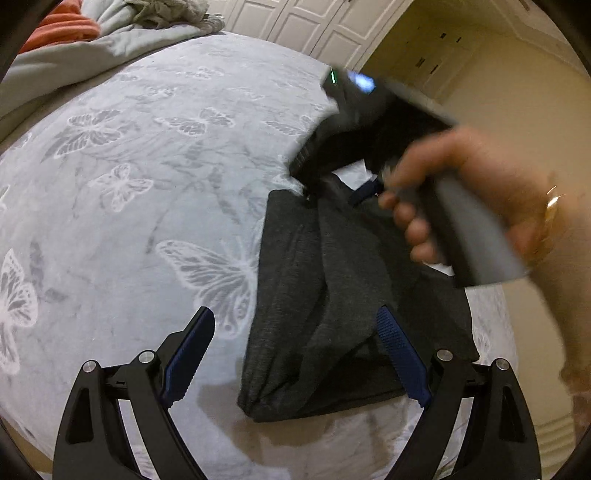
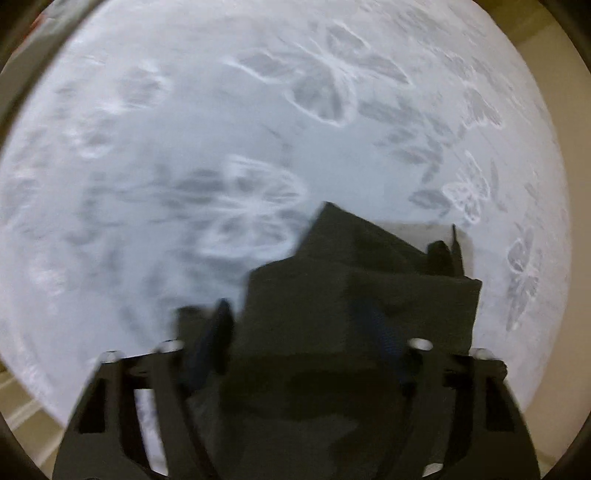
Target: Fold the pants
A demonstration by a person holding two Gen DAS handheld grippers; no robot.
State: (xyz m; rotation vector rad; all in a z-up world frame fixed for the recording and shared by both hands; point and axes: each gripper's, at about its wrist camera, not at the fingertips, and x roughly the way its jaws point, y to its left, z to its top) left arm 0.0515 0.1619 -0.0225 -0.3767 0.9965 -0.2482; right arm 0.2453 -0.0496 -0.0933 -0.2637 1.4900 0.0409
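Dark grey pants lie folded in a compact bundle on the bed. My left gripper is open, its right finger over the bundle's near part and its left finger over bare blanket. In the left wrist view a hand holds my right gripper at the bundle's far edge. In the right wrist view the right gripper is blurred; the pants lie between its spread fingers and cover the right one. Whether it pinches cloth is unclear.
The bed is covered by a grey blanket with a butterfly pattern. A heap of grey bedding and an orange pillow lies at the far left. White wardrobe doors stand behind. The beige floor lies right of the bed.
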